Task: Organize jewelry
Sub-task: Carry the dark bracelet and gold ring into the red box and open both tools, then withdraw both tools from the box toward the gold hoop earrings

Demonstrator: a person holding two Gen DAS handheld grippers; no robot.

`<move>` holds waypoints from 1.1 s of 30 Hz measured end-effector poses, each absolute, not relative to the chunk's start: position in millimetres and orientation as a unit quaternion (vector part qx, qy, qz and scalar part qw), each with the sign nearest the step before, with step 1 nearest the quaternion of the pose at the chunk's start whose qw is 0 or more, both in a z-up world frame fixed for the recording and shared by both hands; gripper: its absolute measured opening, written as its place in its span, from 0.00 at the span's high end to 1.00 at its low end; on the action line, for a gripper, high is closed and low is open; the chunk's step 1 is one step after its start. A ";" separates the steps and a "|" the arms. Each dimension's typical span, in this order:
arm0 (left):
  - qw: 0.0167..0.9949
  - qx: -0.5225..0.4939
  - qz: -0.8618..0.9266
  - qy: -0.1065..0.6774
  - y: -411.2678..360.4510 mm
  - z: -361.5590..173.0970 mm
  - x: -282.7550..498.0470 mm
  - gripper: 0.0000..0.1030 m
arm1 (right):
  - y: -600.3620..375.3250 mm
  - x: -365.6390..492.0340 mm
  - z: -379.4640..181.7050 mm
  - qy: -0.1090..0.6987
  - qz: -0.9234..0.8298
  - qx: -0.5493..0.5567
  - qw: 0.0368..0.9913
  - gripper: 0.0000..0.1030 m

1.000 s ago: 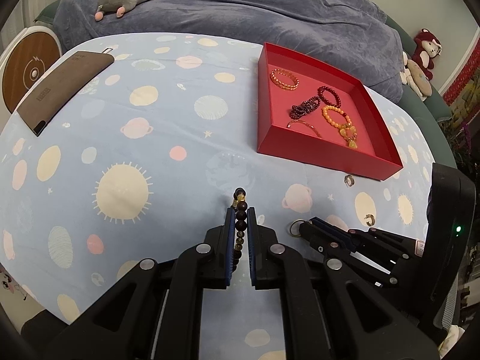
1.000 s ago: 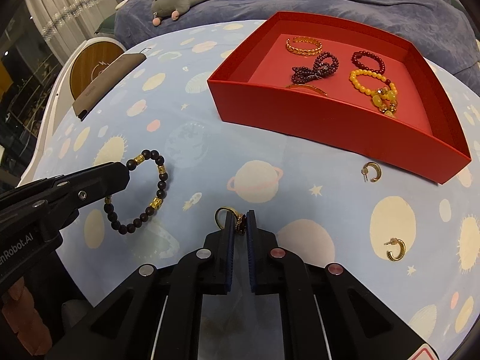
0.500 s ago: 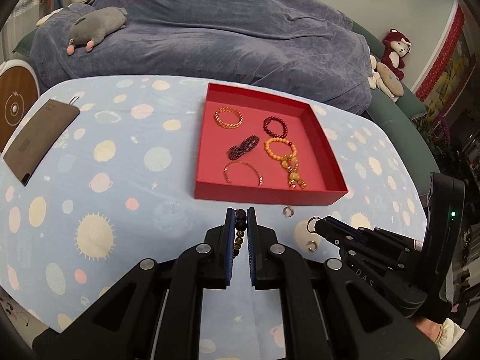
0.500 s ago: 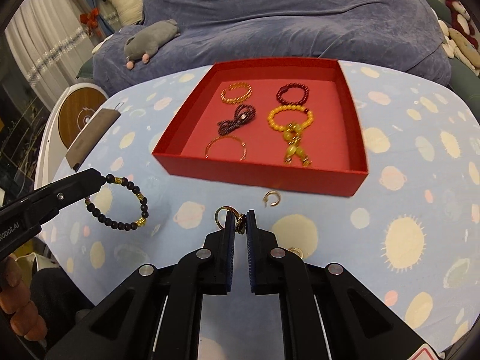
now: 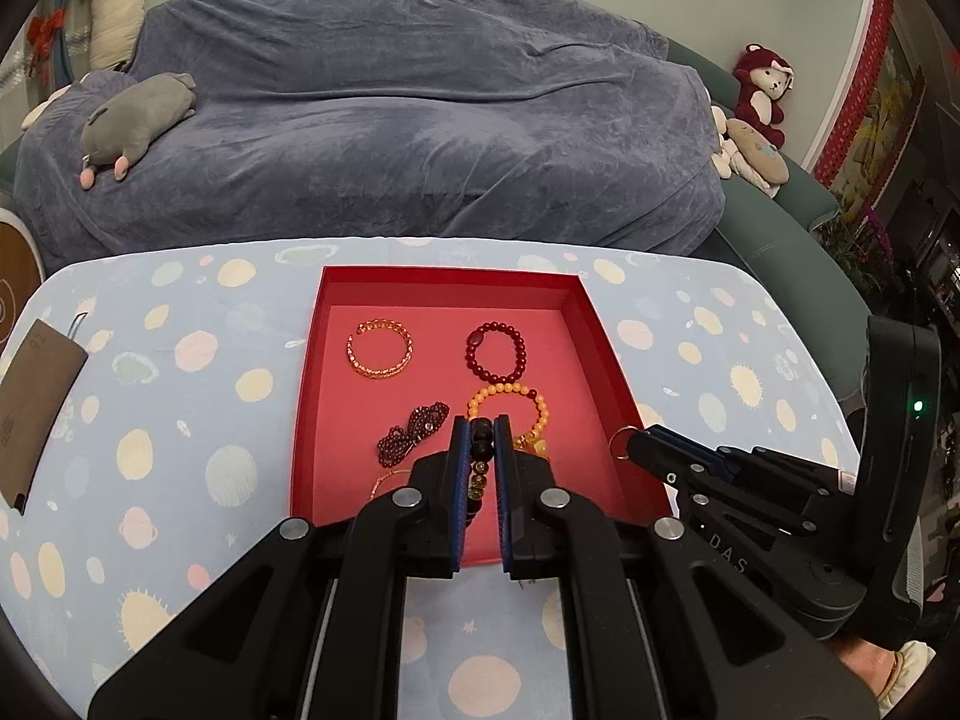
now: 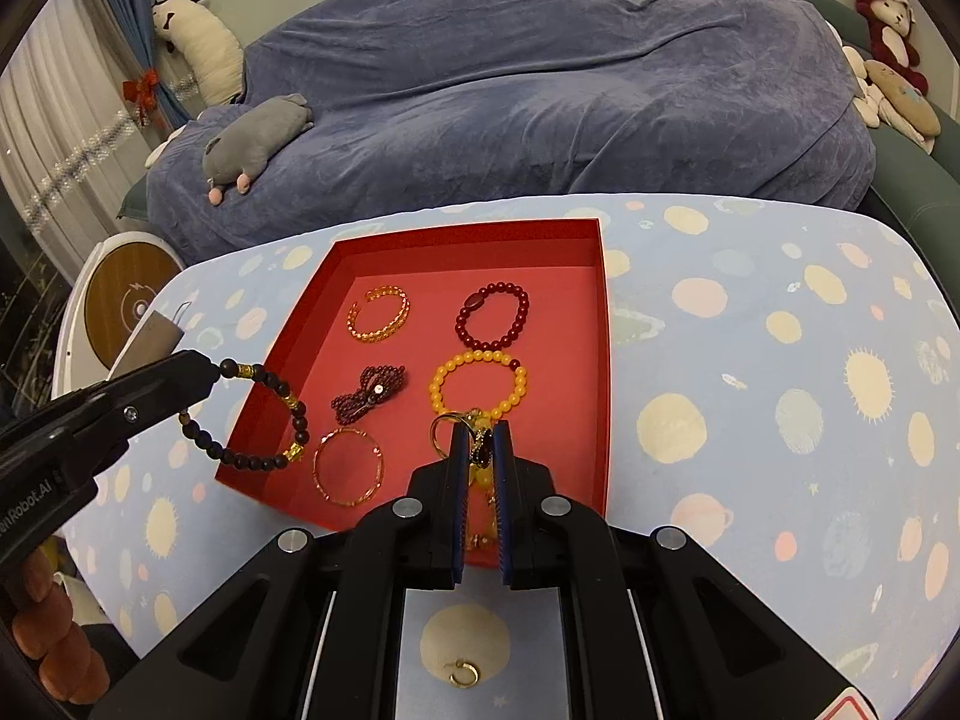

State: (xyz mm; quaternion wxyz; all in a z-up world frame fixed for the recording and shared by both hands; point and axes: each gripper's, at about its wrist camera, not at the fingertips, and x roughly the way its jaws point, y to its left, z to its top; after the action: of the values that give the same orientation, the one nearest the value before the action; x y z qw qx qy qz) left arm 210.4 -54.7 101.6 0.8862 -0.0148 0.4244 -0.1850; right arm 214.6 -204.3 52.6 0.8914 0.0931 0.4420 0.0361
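1. Our left gripper (image 5: 482, 441) was clamped on the dark bead bracelet (image 6: 264, 414), hanging over the red tray's (image 6: 603, 372) near-left corner.
2. Our right gripper (image 6: 480, 441) pinched a gold ring (image 6: 443, 433) above the tray.
3. Five bracelets lay inside.

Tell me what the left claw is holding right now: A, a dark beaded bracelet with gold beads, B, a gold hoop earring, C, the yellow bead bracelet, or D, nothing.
A: the dark beaded bracelet hangs from the shut left claw, beside the red tray.
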 end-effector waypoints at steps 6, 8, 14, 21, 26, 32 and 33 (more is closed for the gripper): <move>0.879 -0.003 -0.170 0.445 -63.1 72.7 239.3 0.92 | -204.8 241.3 29.1 0.455 0.030 0.088 0.886 0.93; 0.876 -0.001 -0.164 0.453 -63.2 63.3 246.4 0.92 | -205.5 247.1 23.4 0.458 0.028 0.091 0.884 0.93; 0.871 -0.006 -0.150 0.467 -59.2 43.7 259.9 0.92 | -202.4 258.9 13.5 0.462 0.026 0.086 0.882 0.93; 0.874 0.004 -0.129 0.469 -55.7 32.0 265.9 0.92 | -199.3 264.5 10.0 0.464 0.021 0.078 0.882 0.92; 0.878 0.008 -0.112 0.465 -51.3 30.4 266.4 0.67 | -199.5 262.4 16.0 0.455 0.011 0.076 0.887 0.84; 0.892 0.011 -0.082 0.445 -40.6 42.1 255.3 0.38 | -204.3 246.6 32.0 0.438 0.001 0.077 0.896 0.66; 0.892 0.010 -0.079 0.444 -39.0 43.6 252.3 0.35 | -205.4 242.3 34.0 0.438 0.002 0.078 0.896 0.66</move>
State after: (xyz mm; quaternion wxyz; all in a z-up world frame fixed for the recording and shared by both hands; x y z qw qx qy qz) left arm 252.3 -39.0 43.6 0.8924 0.0105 0.4442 -0.0791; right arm 242.3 -205.4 34.0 0.8957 0.0784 0.4377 0.0018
